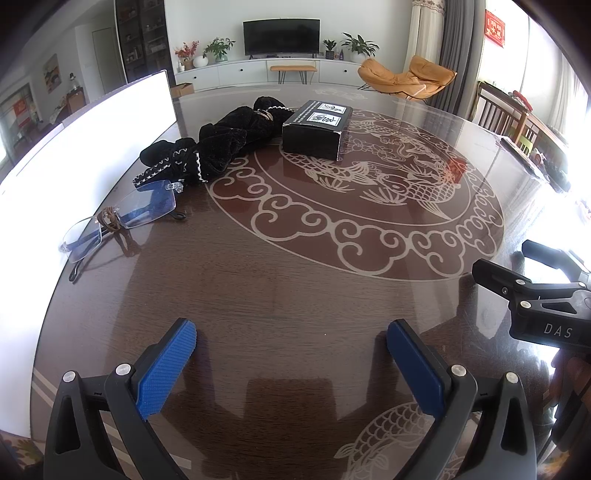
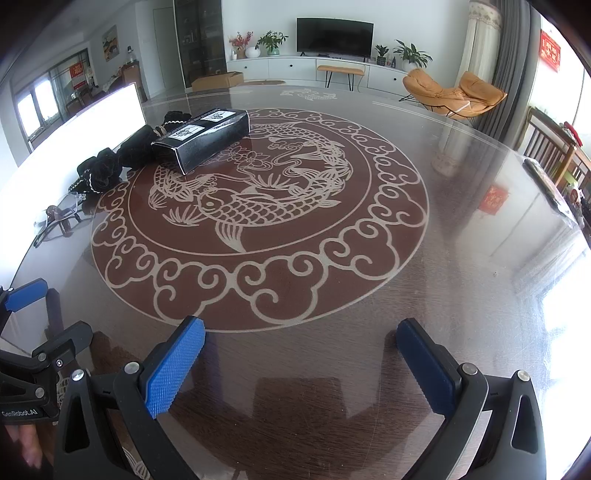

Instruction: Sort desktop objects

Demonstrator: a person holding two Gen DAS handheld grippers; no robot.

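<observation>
Beyond your dark glossy table (image 2: 461, 206) with its pale koi medallion, you face a white wall carrying a black television (image 2: 334, 35) above a long white cabinet (image 1: 255, 72) lined with potted plants. An orange lounge chair (image 1: 406, 77) sits right, beside grey curtains (image 2: 513, 62); bright daylight floods in from both sides.

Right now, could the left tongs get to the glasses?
Probably yes. The left tongs are open and empty, and only bare table lies between them and the glasses, which lie ahead to their left.
</observation>
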